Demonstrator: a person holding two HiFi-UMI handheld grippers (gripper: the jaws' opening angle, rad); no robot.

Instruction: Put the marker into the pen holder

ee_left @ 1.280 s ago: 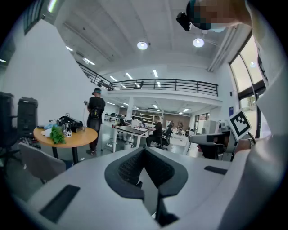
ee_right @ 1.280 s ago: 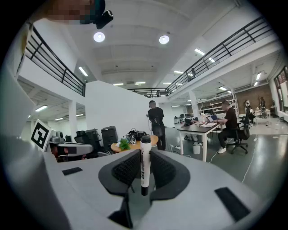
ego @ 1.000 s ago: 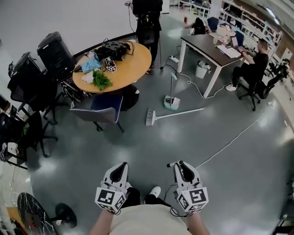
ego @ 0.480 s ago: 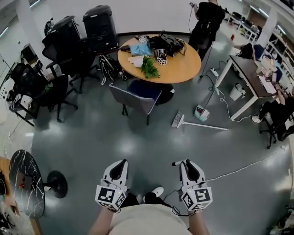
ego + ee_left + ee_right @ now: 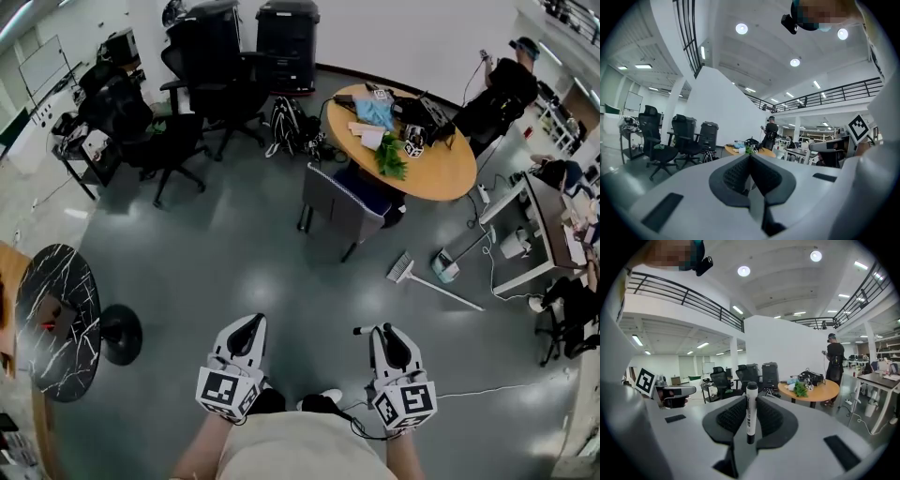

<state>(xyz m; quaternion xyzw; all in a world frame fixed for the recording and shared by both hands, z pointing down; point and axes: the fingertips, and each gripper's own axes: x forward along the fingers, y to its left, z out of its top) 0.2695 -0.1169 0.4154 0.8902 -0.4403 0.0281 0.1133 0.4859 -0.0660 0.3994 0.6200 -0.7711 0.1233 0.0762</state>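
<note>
Grey polished floor runs through an open office. One marker (image 5: 751,412) stands upright, clamped between the jaws of the right gripper (image 5: 750,403); its lower end is hidden behind the gripper body. The left gripper (image 5: 750,160) has its jaws pressed together with nothing between them. Both grippers hang well apart from the round wooden table (image 5: 442,174), with bare floor between. One grey chair (image 5: 345,202) is pushed against that table, and one broom (image 5: 414,275) lies just beside it. The clutter on the tabletop is too small to tell apart. Far left of it, one black marble table (image 5: 54,319) is partly cut off.
</note>
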